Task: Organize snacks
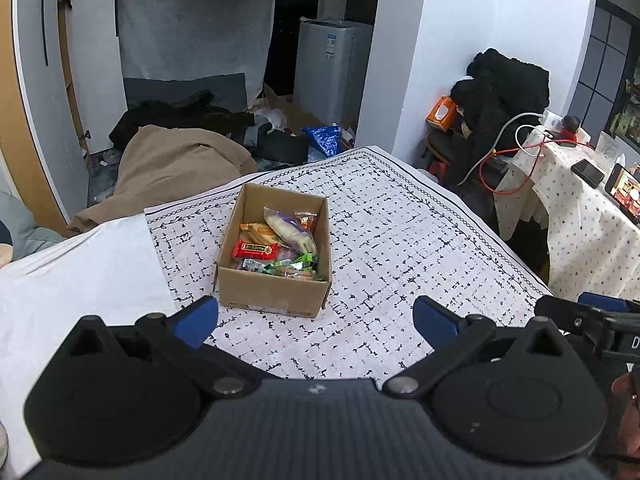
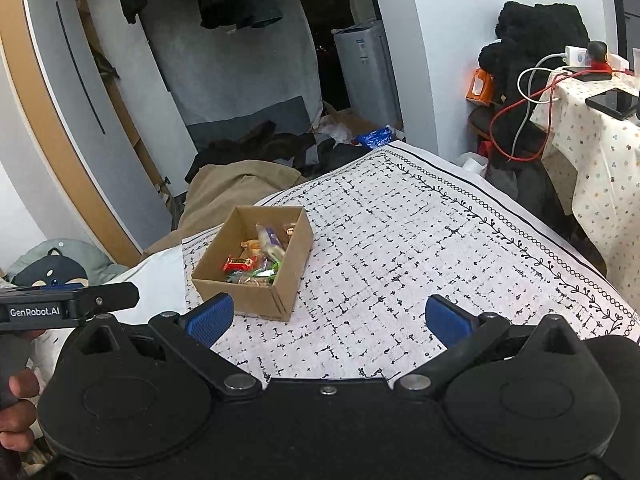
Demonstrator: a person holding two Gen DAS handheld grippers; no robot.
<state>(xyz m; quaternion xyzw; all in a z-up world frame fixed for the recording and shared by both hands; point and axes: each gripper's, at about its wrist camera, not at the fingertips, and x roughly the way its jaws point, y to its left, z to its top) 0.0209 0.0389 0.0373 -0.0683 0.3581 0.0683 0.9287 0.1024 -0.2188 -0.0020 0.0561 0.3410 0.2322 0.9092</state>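
Note:
An open cardboard box [image 1: 240, 284] [image 2: 212, 276] stands on the patterned tablecloth [image 1: 400, 240] [image 2: 400, 248]. Inside lie several wrapped snacks: a red bar [image 1: 254, 249] [image 2: 239, 263], a clear bag with pale pieces [image 1: 289, 231] [image 2: 269, 241], green packets [image 1: 294, 264] [image 2: 264, 274] and an orange packet [image 1: 256, 232]. My left gripper [image 1: 316, 318] is open and empty, held just short of the box's near wall. My right gripper [image 2: 326, 320] is open and empty, with the box ahead and to its left. Each gripper's black body shows at the edge of the other's view.
A plain white sheet [image 1: 80, 280] covers the table's left part. Beyond the far edge lie a tan blanket [image 1: 176, 168], dark clothes and a blue bag [image 1: 324, 138]. A side table [image 1: 580, 216] at right holds phones, cables and a charger. A hand [image 2: 16, 400] shows at lower left.

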